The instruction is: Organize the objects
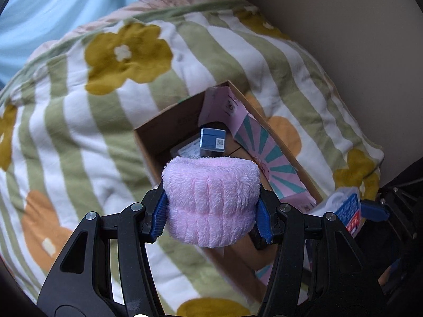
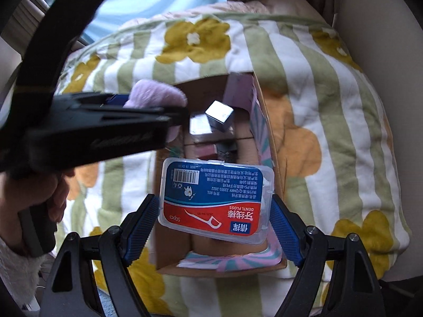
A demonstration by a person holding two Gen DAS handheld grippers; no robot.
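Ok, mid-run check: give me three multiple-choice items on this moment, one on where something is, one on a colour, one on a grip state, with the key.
1. Where does the cardboard box sit?
A. On the flowered striped blanket
B. On a wooden shelf
C. On a tiled floor

2. What colour is the fluffy cloth in the left hand-held gripper?
A. Green
B. Pink
C. Black

3. What is the state of the right hand-held gripper?
A. Open and empty
B. Shut on the dental floss box
C. Shut on a spoon

Key: 1 A, blanket shows around the box's walls in both views. 2 B, the pile between the blue pads is pale pink. 3 B, both pads press the sides of the clear floss case, held over the open box.
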